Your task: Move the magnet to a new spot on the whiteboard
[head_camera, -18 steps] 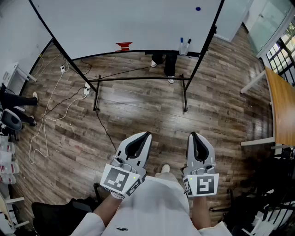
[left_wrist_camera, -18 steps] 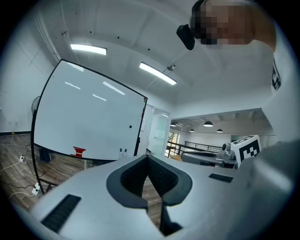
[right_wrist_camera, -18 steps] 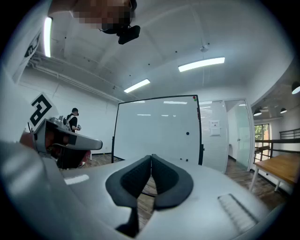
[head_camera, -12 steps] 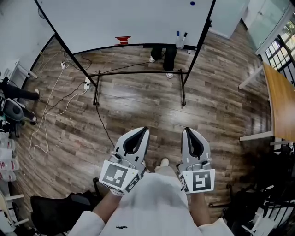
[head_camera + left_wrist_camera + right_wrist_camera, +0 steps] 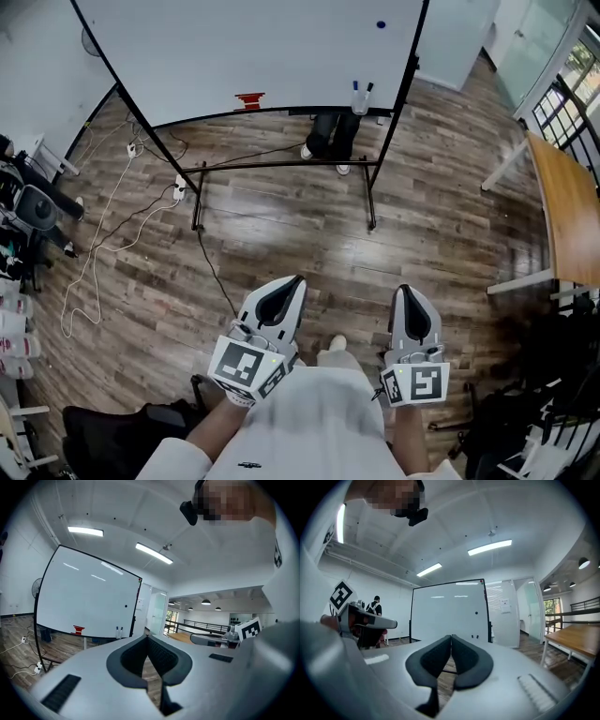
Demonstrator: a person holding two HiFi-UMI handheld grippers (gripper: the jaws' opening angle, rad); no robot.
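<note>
At frame top right, magnet (image 5: 381, 24): blue dot on whiteboard (image 5: 253, 47), well ahead of me; round, no long axis.
My right gripper (image 5: 405, 291): clenched, empty; nearer arm, magnet up-frame & a bit left.
My left gripper (image 5: 294, 281): clenched, empty.
Board ledge (image 5: 300, 107): red item (image 5: 249, 97), 2 markers (image 5: 361, 91).

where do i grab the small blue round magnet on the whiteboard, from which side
Pinch the small blue round magnet across its rim, approaching the white whiteboard head-on: it sits flat against the upright board, so probably only its edges offer grip.
</note>
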